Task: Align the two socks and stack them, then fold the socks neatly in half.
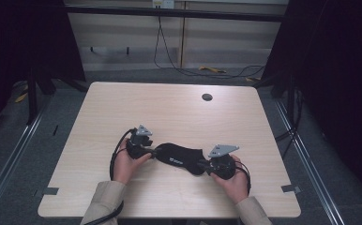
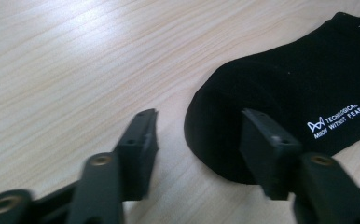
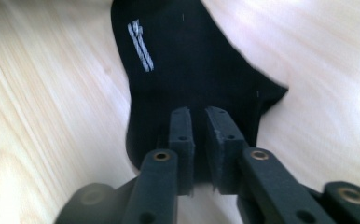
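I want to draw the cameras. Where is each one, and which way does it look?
High view: above the table's near side, looking forward and down; forearms, both hands.
Left gripper view: rides the left gripper, looks along its open jaws at the black sock's end.
Right gripper view: rides the right gripper, jaws nearly together over the sock.
All share the sock.

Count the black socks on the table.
1. The black sock lies flat near the table's front edge, between the left gripper and right gripper. A second layer could be hidden.
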`<action>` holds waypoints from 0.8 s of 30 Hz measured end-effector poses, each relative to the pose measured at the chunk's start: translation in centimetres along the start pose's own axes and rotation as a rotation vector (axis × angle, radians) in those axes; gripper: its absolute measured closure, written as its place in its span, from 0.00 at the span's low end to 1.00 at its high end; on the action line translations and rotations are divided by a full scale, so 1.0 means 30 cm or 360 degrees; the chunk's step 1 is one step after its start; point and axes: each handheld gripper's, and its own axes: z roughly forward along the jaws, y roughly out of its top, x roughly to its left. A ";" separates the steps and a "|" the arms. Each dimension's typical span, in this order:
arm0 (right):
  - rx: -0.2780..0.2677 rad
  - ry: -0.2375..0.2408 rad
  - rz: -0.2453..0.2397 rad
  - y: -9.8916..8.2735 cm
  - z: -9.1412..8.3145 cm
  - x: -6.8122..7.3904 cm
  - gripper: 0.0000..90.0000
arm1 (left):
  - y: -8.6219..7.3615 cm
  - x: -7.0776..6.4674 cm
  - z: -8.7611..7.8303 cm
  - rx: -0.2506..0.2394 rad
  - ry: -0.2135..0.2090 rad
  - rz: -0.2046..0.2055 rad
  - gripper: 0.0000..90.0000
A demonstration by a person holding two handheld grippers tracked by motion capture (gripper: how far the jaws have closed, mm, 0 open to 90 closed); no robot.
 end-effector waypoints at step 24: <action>-0.0072 -0.0060 -0.0050 0.000 0.032 0.054 1.00 | -0.013 0.003 -0.044 -0.0072 0.0016 -0.0105 0.40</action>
